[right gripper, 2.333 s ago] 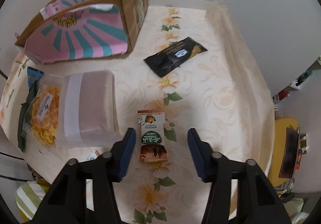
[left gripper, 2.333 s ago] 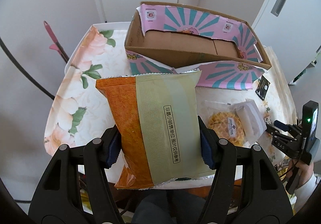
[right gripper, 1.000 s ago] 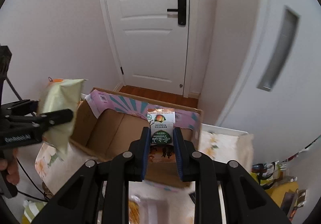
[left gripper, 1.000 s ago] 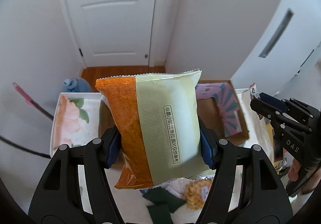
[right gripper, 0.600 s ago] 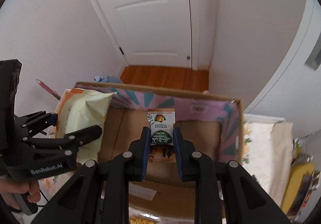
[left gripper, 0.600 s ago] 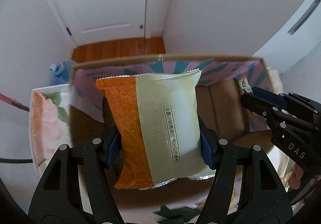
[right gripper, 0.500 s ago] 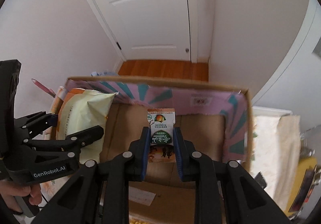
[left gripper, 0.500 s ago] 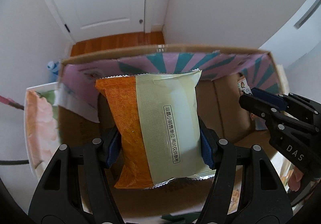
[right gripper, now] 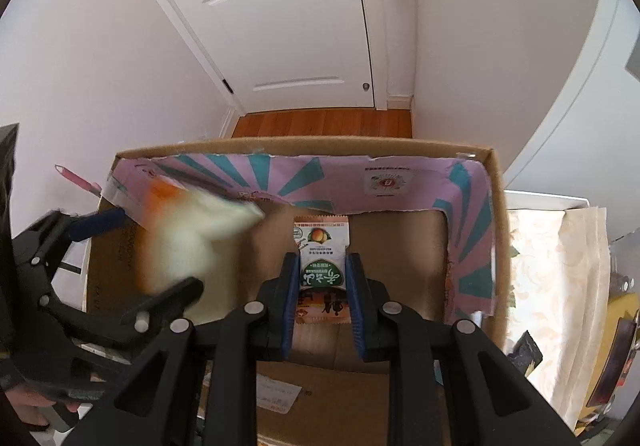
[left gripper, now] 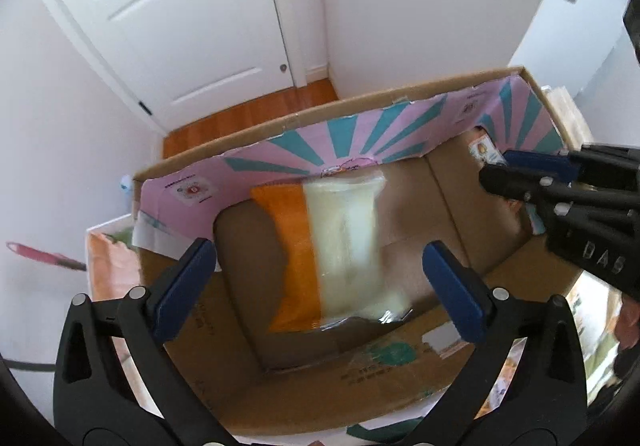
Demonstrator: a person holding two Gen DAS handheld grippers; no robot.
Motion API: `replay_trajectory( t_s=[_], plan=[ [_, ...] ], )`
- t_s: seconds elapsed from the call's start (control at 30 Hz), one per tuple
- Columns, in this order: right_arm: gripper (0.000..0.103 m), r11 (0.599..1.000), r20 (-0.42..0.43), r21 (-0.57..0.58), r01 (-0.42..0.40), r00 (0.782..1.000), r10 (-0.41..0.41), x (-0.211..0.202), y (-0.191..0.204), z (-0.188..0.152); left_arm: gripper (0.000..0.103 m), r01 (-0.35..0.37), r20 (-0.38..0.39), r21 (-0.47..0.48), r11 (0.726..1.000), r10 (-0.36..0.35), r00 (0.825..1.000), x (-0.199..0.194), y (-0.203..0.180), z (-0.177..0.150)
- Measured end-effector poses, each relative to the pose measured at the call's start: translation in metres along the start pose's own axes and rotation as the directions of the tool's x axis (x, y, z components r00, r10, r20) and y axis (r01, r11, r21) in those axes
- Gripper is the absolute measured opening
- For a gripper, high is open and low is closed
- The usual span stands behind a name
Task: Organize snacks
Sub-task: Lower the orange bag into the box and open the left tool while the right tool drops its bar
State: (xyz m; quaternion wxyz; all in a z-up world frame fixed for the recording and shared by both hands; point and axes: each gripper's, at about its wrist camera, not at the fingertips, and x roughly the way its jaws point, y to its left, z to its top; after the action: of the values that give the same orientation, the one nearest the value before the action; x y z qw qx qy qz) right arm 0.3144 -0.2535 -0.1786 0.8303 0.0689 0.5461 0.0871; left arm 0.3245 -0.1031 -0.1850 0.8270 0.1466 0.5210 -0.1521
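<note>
Left gripper (left gripper: 318, 270) jaws wide; blurred orange-cream bag (left gripper: 332, 246) between them, inside cardboard box (left gripper: 360, 118). Right gripper (right gripper: 323, 278) jaws clamping small green-label packet (right gripper: 320, 246), label legible only in right view.

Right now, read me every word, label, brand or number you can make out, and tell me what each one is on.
"DAS": on the black body of the right gripper, left wrist view.
Small green, white and orange snack packet: print too small to read.
Orange and pale yellow snack bag: motion-blurred, unreadable.
Pink and teal cardboard box: round logos and dark print on its brown flap, too small to read.
White sticker on the box: unreadable.
</note>
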Motion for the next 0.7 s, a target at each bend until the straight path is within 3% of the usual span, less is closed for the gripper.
replay_trajectory(
  t_s=[0.37,0.7],
  plan=[
    [0.021,1.0,-0.015,-0.002,0.004,1.0,-0.004,-0.005,-0.006,0.007,0.103,0.012,0.037,-0.023,1.0,-0.011,0.999,-0.026,0.005,-0.007],
    [0.022,0.998,-0.118,0.023,-0.051,0.992,0.053,0.023,0.001,0.026,0.103,-0.01,0.054,-0.051,0.999,0.013,0.998,-0.039,0.02,-0.016]
  ],
)
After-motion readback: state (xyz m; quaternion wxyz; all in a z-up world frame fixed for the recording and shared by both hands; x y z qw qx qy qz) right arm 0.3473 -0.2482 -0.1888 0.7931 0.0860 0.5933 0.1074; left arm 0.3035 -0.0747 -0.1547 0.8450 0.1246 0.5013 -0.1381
